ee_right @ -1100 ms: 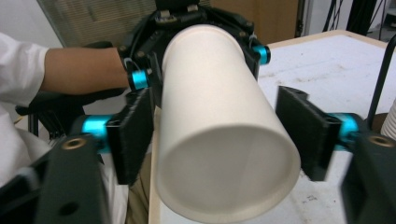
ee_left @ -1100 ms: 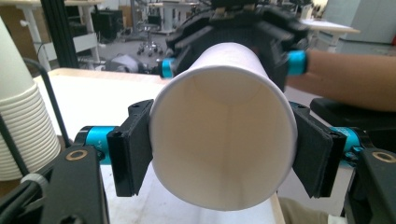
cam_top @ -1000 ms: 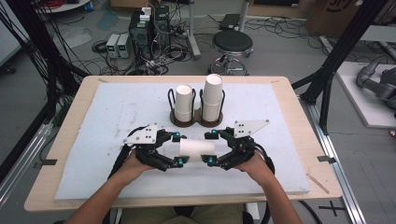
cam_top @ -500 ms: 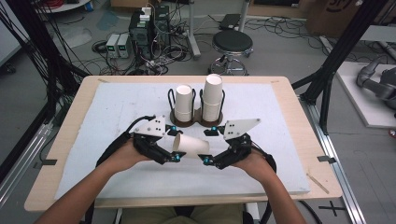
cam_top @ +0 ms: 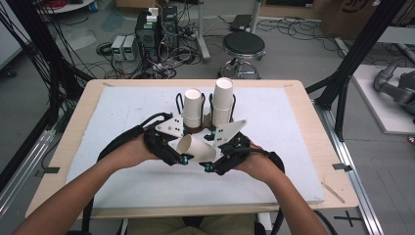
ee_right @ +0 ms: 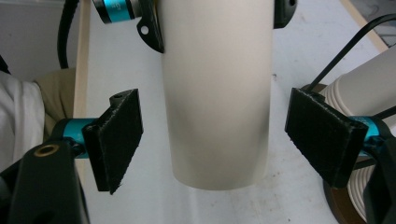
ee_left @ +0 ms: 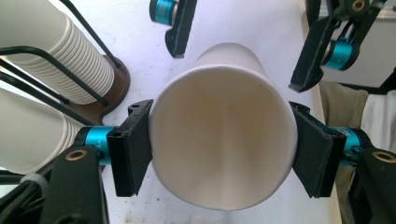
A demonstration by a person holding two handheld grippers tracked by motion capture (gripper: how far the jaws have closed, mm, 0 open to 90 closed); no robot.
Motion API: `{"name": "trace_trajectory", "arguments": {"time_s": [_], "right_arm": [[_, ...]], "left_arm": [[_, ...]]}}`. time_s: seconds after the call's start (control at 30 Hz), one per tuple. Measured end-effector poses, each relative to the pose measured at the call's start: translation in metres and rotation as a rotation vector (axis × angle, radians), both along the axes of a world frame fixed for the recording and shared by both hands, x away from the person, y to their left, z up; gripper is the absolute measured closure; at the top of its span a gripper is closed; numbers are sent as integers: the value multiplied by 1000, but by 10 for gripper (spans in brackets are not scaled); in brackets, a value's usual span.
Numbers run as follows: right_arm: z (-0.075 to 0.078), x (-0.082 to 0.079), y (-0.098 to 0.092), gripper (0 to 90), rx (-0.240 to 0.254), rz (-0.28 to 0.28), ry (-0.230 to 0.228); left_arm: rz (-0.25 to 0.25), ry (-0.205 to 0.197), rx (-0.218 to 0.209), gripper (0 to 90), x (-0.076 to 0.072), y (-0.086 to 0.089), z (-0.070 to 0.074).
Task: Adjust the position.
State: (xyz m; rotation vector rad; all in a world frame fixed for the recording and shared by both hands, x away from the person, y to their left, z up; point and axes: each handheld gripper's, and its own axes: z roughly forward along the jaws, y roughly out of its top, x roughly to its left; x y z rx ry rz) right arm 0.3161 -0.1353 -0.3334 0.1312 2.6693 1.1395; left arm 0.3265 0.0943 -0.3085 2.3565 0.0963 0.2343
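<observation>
A white paper cup point(cam_top: 198, 148) hangs tilted above the white mat point(cam_top: 122, 112), between my two hands. My left gripper point(cam_top: 182, 152) is shut on it near the rim. In the left gripper view the cup's open mouth point(ee_left: 224, 140) faces the camera and both pads point(ee_left: 133, 147) press its sides. My right gripper point(cam_top: 211, 162) stands open around the cup's base end. In the right gripper view the cup point(ee_right: 217, 93) sits between the pads point(ee_right: 116, 140) with a gap on each side.
Two stacks of white paper cups, a shorter one point(cam_top: 192, 107) and a taller one point(cam_top: 222, 100), stand in a brown holder with black wire loops point(cam_top: 208, 128) just beyond the grippers. The wooden table edge point(cam_top: 73, 127) frames the mat. Stool and equipment sit on the floor behind.
The cup lay level on the mat between the grippers; it now hangs lifted and tilted, mouth up toward the left. Both hands have risen and drawn nearer the stacks.
</observation>
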Motion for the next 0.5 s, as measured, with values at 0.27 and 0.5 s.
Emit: {"name": "trace_trajectory", "arguments": {"time_s": [0.27, 0.5], "right_arm": [[-4, 4, 8, 202, -39, 1, 13], [-8, 5, 20, 257, -100, 27, 14]], "left_arm": [[-6, 8, 36, 297, 0, -2, -3], [-5, 17, 49, 297, 0, -5, -5]]}}
